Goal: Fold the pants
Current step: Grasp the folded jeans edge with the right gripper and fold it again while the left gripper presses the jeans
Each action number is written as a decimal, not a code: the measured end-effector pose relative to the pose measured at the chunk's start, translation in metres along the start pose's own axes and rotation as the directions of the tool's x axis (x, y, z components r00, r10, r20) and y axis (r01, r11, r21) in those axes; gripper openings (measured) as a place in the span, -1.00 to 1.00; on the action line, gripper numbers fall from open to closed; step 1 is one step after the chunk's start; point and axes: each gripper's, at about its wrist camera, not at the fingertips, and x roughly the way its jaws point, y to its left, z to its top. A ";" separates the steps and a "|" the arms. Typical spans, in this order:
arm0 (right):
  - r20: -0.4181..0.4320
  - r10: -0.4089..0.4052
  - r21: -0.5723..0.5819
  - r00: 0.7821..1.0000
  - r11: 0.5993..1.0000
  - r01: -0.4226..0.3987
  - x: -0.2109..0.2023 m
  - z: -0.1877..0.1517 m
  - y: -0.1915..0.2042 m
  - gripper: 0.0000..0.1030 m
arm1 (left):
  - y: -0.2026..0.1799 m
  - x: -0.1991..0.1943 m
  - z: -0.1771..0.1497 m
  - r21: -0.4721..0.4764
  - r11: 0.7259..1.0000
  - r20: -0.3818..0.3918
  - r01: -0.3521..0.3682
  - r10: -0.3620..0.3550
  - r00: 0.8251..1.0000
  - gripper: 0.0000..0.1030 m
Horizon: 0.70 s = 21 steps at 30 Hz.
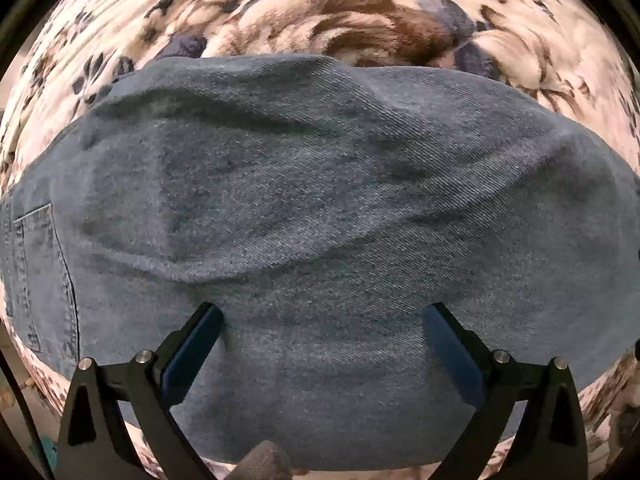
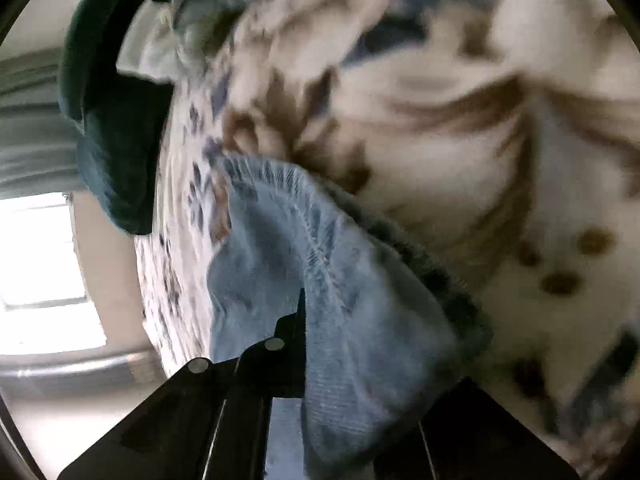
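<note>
one right claw (image 2: 308, 320) gripping jeans (image 2: 340, 320), no labels

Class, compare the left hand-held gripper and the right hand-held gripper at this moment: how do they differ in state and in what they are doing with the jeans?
The left hand-held gripper is open, its fingers spread wide over flat denim; the right hand-held gripper is shut on the jeans. The left holds nothing, while the right carries a bunched piece of hem. The left wrist view is sharp and level; the right wrist view is blurred and tilted. Both work above the same floral blanket.
</note>
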 end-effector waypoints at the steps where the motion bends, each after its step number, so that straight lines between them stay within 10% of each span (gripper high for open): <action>1: 0.025 0.013 0.035 1.000 0.999 -0.014 -0.006 0.002 -0.006 -0.90 | -0.001 0.000 -0.001 0.002 1.000 0.001 0.008 -0.008 1.000 1.00; 7: -0.056 0.167 0.089 0.984 0.983 -0.161 0.014 0.002 -0.027 -0.86 | -0.001 -0.004 -0.001 0.009 1.000 0.020 -0.004 0.004 1.000 1.00; 14: 0.057 0.014 -0.117 0.998 0.993 -0.007 -0.015 -0.017 0.047 -0.88 | -0.007 -0.033 -0.001 0.046 0.998 0.068 -0.045 0.042 0.997 1.00; 21: 0.109 -0.046 -0.449 0.993 0.889 0.091 -0.049 -0.112 0.182 -0.88 | 0.009 -0.066 -0.003 0.093 0.993 0.144 -0.069 0.055 0.988 1.00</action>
